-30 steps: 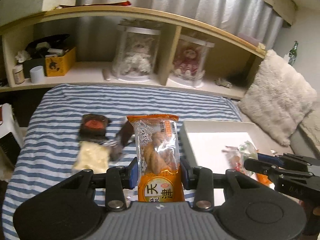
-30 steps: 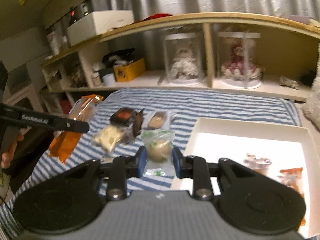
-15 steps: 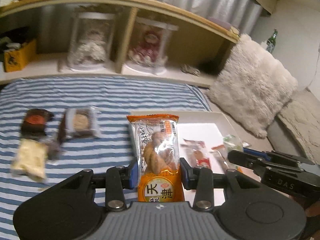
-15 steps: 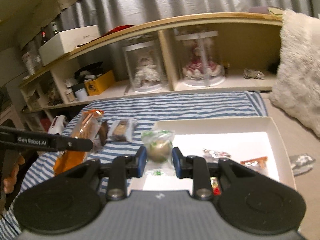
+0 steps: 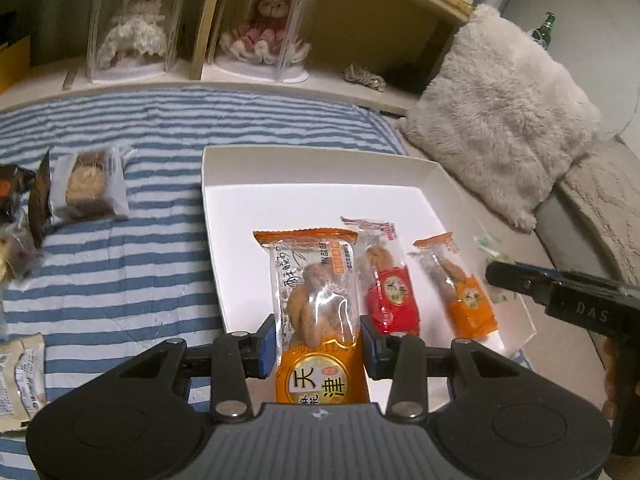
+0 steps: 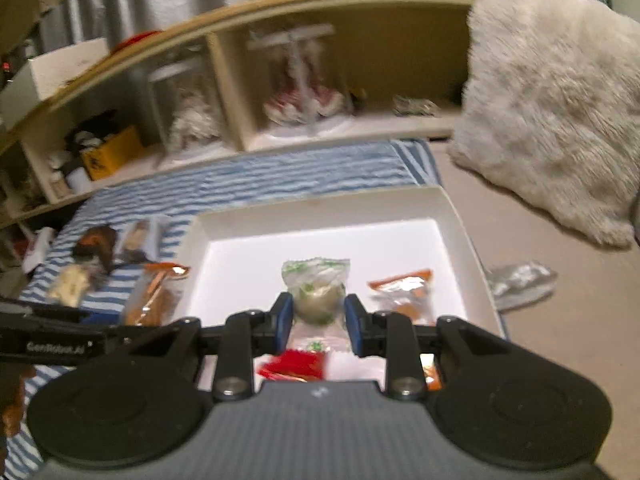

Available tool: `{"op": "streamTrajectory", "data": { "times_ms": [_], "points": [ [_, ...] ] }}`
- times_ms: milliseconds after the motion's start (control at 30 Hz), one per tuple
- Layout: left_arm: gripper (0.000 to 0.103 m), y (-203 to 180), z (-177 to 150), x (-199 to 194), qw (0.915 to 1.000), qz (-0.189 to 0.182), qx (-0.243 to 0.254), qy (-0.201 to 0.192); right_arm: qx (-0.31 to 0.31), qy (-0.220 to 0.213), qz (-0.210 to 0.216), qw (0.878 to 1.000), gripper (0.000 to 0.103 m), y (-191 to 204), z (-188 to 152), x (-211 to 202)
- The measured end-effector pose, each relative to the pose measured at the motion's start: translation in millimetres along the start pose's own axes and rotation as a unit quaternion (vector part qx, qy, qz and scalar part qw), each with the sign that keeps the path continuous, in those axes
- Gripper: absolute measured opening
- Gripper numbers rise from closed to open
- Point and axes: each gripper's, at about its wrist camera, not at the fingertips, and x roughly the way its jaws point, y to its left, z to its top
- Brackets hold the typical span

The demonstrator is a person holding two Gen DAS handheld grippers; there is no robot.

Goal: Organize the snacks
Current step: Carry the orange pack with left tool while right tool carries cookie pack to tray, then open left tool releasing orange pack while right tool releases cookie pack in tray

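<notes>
The left gripper (image 5: pixel 318 344) is clamping its jaws on the orange twist-biscuit packet (image 5: pixel 316 312), and over the last second it has been swinging away from the loose snacks on the striped bed (image 5: pixel 120 280) until the packet is now hanging over the near part of the white tray (image 5: pixel 316 196). The right gripper (image 6: pixel 316 322) has been travelling the same way, its jaws closed on the green-printed packet (image 6: pixel 316 294) with a round pastry inside, now also above the tray floor. Both carries are looking close to the release stage, I'd judge.

The orange packet's long axis is running straight away from the gripper, printed end in the jaws, crimped top pointing toward the far tray wall. Just beside it, a red packet (image 5: pixel 386 280) and a smaller orange packet (image 5: pixel 460 288) are lying in the tray roughly parallel. Further off on the bed, a clear-wrapped pastry (image 5: pixel 86 186) and darker wrappers are waiting, so sorting isn't finished
</notes>
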Motion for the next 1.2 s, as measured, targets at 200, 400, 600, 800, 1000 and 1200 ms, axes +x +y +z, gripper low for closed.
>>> {"op": "streamTrajectory", "data": {
  "times_ms": [200,400,600,800,1000,1200],
  "points": [
    [0.043,11,-2,15,1.0000,0.007,-0.003,0.004,0.013,0.040,-0.018,0.999,0.034,-10,-6,19],
    [0.044,15,0,17,0.9999,-0.002,-0.012,-0.003,0.014,0.067,-0.026,0.997,0.034,-15,-12,26],
    [0.045,15,1,20,0.9996,-0.013,-0.023,-0.014,0.014,0.070,-0.027,0.997,0.034,-13,-14,27],
    [0.065,9,1,19,1.0000,0.001,-0.005,-0.003,0.017,0.071,-0.029,0.997,0.034,-14,-14,27],
    [0.066,7,7,11,0.9999,0.013,0.008,0.005,0.017,0.073,-0.028,0.997,0.034,-13,-14,29],
    [0.074,5,8,5,0.9991,0.028,0.016,0.026,0.016,0.077,-0.025,0.997,0.034,-15,-13,29]
  ]
}}
